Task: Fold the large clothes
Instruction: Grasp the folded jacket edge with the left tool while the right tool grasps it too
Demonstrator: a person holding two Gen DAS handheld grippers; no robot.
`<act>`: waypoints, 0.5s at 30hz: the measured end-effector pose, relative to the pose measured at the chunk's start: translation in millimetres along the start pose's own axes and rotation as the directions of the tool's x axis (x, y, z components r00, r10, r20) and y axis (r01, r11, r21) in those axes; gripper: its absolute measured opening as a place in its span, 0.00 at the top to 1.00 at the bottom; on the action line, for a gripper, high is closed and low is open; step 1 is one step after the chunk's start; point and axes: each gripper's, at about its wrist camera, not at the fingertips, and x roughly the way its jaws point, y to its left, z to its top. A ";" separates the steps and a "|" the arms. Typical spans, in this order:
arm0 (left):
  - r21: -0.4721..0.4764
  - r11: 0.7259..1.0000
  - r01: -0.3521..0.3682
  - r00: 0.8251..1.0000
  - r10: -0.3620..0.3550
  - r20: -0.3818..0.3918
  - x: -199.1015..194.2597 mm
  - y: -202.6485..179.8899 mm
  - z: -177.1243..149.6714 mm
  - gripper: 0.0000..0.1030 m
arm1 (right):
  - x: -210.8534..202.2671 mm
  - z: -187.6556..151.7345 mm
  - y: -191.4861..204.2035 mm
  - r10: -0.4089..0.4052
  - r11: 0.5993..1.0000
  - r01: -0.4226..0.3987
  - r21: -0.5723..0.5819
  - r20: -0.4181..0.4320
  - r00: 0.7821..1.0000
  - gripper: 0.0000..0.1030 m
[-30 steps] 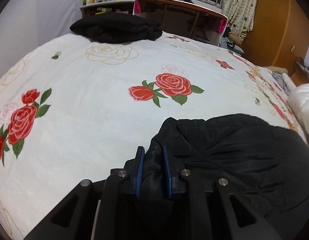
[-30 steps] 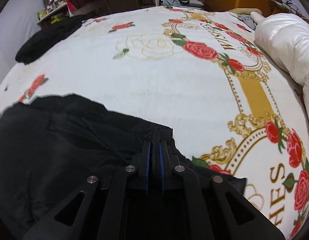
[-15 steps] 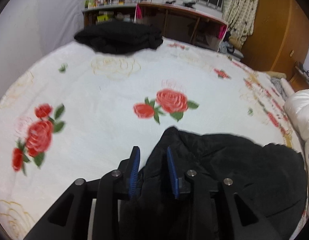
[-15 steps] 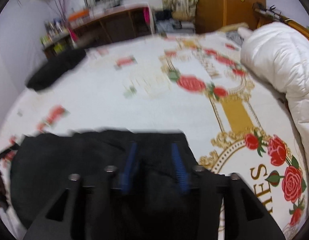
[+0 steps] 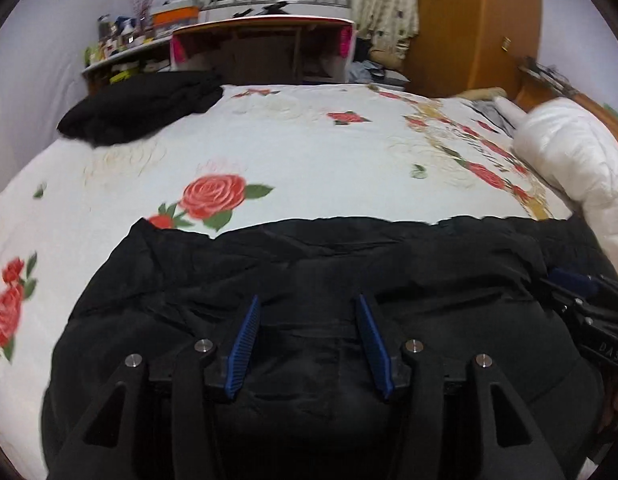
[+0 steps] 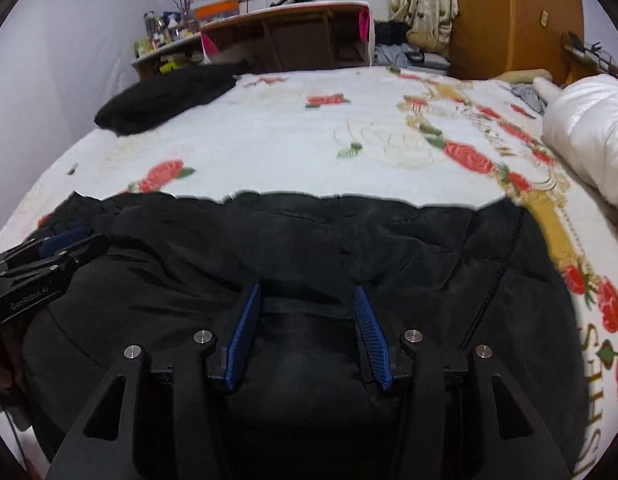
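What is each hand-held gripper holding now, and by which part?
Nothing. The left hand-held gripper and right hand-held gripper are both open above the black garment.

So from the right wrist cam: the right gripper has its blue pads spread wide, with nothing between them, hovering over a big black garment spread across the near part of the bed. The bedspread is white with red roses. The left gripper pokes in from the near left, resting at the garment's left edge; can't really tell how its jaws stand. Far left there's another black clothes pile, and a white duvet is bunched on the right.
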 end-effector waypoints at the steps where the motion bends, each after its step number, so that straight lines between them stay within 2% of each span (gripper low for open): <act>1: 0.013 1.000 -0.011 1.000 0.011 0.005 4.9 -2.3 -2.2 0.49 | 7.7 -1.1 3.4 -0.024 0.999 0.024 -0.021 -0.009 1.000 0.53; 6: 0.011 1.000 -0.020 1.000 0.020 -0.016 21.6 -9.5 -12.4 0.49 | 24.2 -13.0 -6.1 -0.013 1.000 0.013 0.009 -0.039 0.999 0.53; 10: 0.018 0.999 -0.033 0.998 0.033 -0.047 29.7 -11.6 -10.8 0.49 | 31.7 -10.9 -2.1 -0.046 0.999 0.046 -0.006 -0.057 0.997 0.53; 15: 0.030 0.999 -0.035 0.996 0.037 -0.078 29.0 -12.2 -7.1 0.49 | 16.6 3.8 -5.3 -0.029 1.000 0.030 0.008 -0.082 0.996 0.53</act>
